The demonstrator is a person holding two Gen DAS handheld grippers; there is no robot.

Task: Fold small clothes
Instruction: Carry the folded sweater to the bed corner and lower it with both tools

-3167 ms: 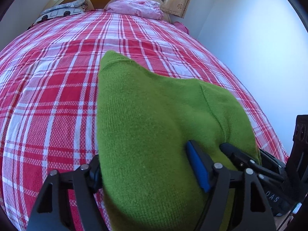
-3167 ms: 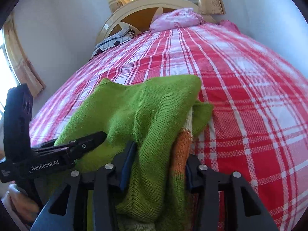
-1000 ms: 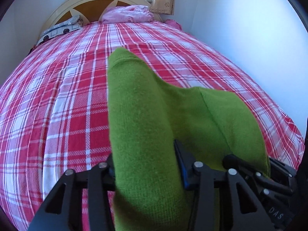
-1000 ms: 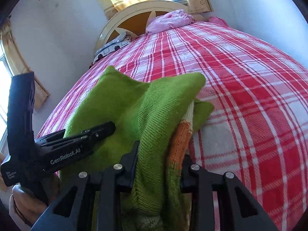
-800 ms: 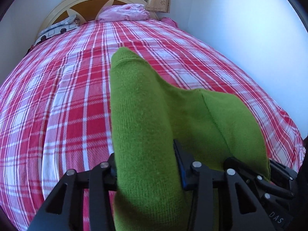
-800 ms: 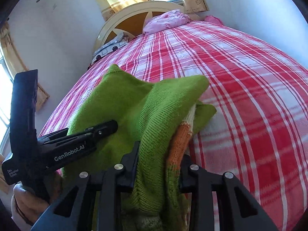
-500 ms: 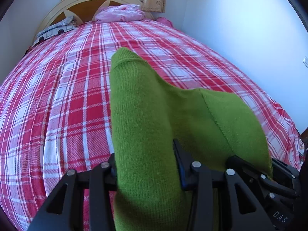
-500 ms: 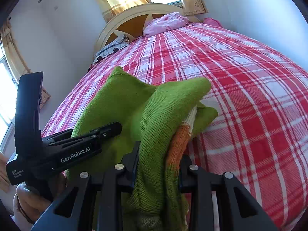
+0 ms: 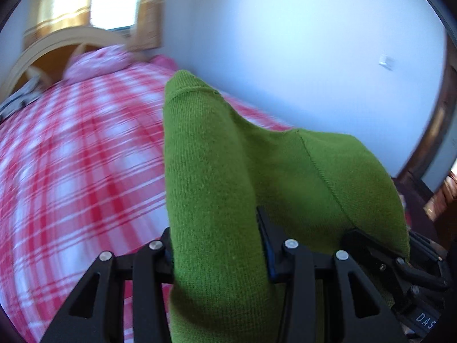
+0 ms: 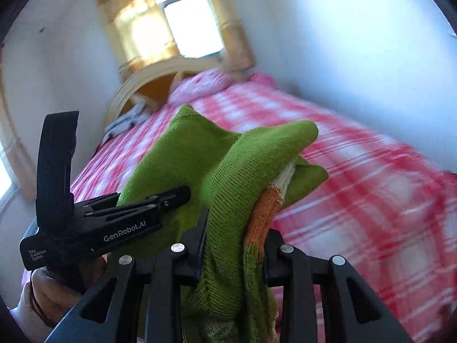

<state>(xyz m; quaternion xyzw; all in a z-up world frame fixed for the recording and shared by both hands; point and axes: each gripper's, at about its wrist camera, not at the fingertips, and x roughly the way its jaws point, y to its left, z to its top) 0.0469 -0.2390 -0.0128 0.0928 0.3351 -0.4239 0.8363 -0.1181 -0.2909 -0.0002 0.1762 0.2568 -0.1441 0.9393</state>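
Green sweater (image 9: 228,177) bunched and raised above the plaid bed (image 9: 71,171), clamped at one part in the left tongs (image 9: 220,245), at another in the right tongs (image 10: 237,245). No neat fold visible; laying flat and folding apparently all left.

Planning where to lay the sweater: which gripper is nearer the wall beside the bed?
Right. The right gripper holds the green sweater on the side toward the wall; the left gripper sits farther from it.

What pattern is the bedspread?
Red and white plaid bedspread; it shows best in the right wrist view, though blurred.
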